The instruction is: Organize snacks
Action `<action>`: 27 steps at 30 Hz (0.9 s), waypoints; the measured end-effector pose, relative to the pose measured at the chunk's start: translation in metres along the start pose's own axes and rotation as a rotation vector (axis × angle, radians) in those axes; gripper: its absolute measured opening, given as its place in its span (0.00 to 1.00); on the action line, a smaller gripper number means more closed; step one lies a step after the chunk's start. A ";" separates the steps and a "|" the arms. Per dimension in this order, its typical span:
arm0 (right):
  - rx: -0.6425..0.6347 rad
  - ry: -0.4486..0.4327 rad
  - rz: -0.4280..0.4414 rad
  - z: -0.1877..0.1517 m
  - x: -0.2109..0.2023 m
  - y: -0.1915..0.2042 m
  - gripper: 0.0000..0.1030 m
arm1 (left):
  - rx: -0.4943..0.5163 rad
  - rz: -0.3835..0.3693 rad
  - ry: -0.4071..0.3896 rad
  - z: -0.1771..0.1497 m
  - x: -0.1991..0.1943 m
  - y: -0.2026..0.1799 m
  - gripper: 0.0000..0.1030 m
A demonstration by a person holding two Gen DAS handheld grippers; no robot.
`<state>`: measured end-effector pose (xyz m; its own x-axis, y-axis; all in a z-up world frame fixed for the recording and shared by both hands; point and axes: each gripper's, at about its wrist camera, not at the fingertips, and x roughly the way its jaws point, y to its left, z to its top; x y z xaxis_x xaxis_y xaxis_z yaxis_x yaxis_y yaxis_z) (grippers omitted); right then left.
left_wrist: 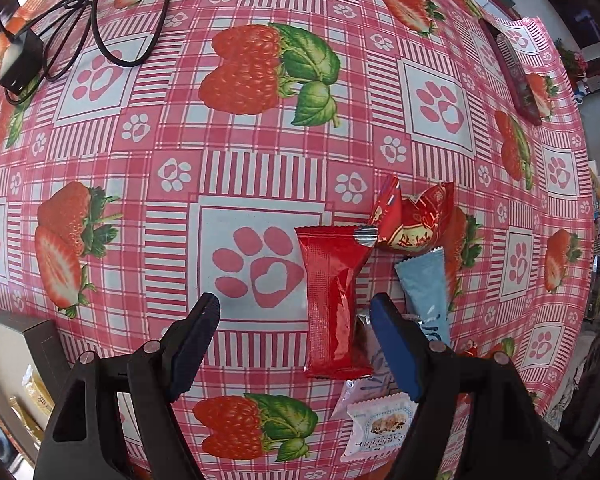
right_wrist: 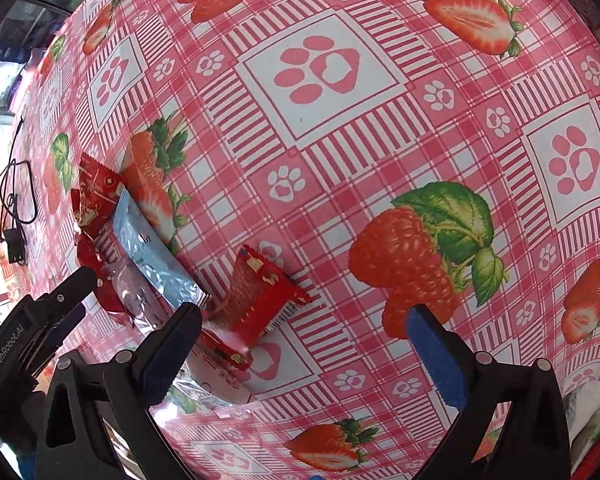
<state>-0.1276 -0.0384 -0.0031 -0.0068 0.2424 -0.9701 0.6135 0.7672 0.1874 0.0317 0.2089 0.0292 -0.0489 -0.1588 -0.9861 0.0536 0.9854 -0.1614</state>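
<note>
Now my left gripper [left_wrist: 296, 320] hangs wide open and empty above the tablecloth [left_wrist: 260, 152], the long red wrapper [left_wrist: 332, 300] lying between its fingers, nearer the right one. My right gripper [right_wrist: 304, 328] gapes empty too. I should centre over that wrapper (blue sachet [left_wrist: 424, 284] just beside it) before closing.

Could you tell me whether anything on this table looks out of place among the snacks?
Yes: a black charger with its tangled cable lies at the far corner of the tablecloth, no snack at all. The snack packets lie in a loose, overlapping heap.
</note>
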 end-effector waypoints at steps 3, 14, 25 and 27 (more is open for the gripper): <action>-0.033 0.025 -0.026 0.017 0.009 0.014 1.00 | 0.035 0.072 -0.018 0.001 0.007 -0.010 0.78; -0.163 0.001 -0.157 0.024 0.006 0.015 0.97 | 0.213 0.163 -0.067 -0.025 0.008 -0.041 0.25; -0.400 -0.046 -0.150 0.003 -0.015 0.038 0.31 | 0.206 0.151 -0.020 -0.123 0.006 -0.001 0.25; -0.410 -0.029 -0.139 -0.004 -0.015 0.026 0.31 | 0.198 0.139 -0.002 -0.152 0.006 0.010 0.25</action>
<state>-0.1145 -0.0194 0.0174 -0.0418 0.1081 -0.9933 0.2441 0.9651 0.0948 -0.1201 0.2267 0.0281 -0.0252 -0.0225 -0.9994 0.2546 0.9666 -0.0282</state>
